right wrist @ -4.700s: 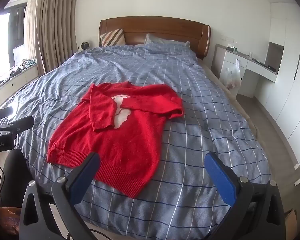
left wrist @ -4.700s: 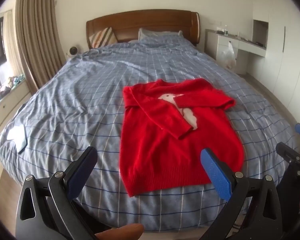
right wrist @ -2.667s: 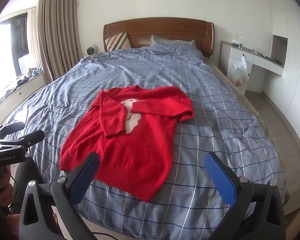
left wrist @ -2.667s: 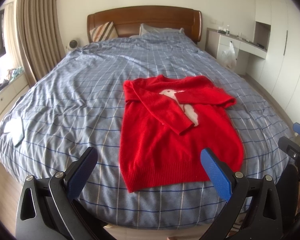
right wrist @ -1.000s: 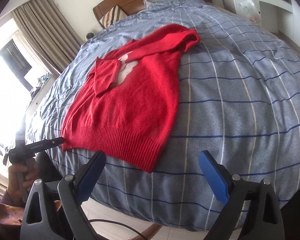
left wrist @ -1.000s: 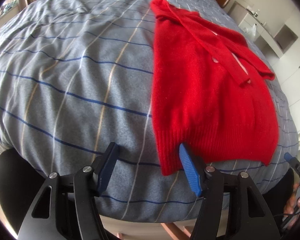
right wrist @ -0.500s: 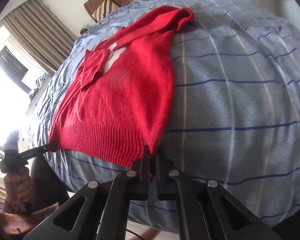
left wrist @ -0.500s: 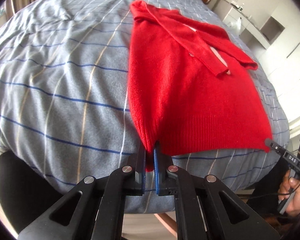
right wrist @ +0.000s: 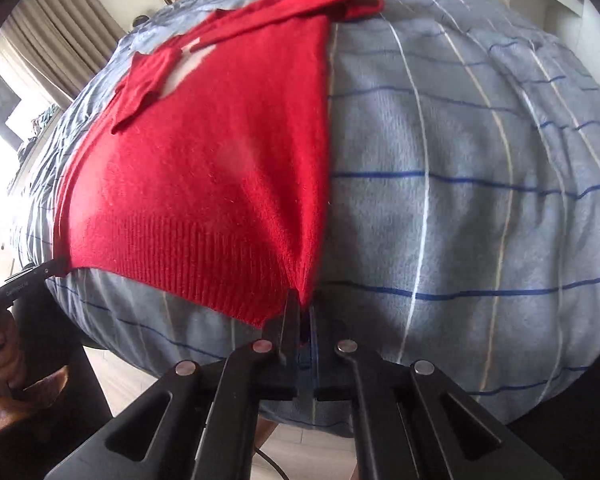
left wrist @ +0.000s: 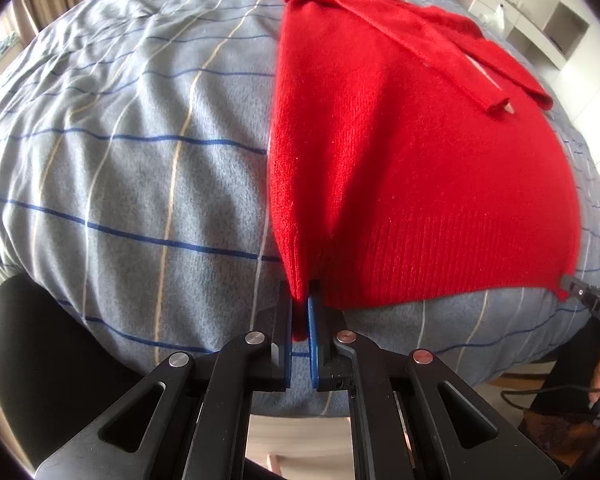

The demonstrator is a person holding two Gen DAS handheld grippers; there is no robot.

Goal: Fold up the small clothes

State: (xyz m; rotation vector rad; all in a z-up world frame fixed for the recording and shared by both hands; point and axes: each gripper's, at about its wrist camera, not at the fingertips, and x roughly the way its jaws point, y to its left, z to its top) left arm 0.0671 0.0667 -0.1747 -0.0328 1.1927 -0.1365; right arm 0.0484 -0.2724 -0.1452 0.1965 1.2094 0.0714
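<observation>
pinching the red sweater (left wrist: 412, 152) hem corners, left claw (left wrist: 300, 300) and right claw (right wrist: 302, 308) both clamped.

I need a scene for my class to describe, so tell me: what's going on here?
A person is folding a red sweater on a bed with a blue checked duvet. The left tongs are shut on the hem's left corner, and the right tongs are shut on its right corner. Both sleeves are already folded across the chest, and the sweater's body lies on the duvet, not yet folded.
</observation>
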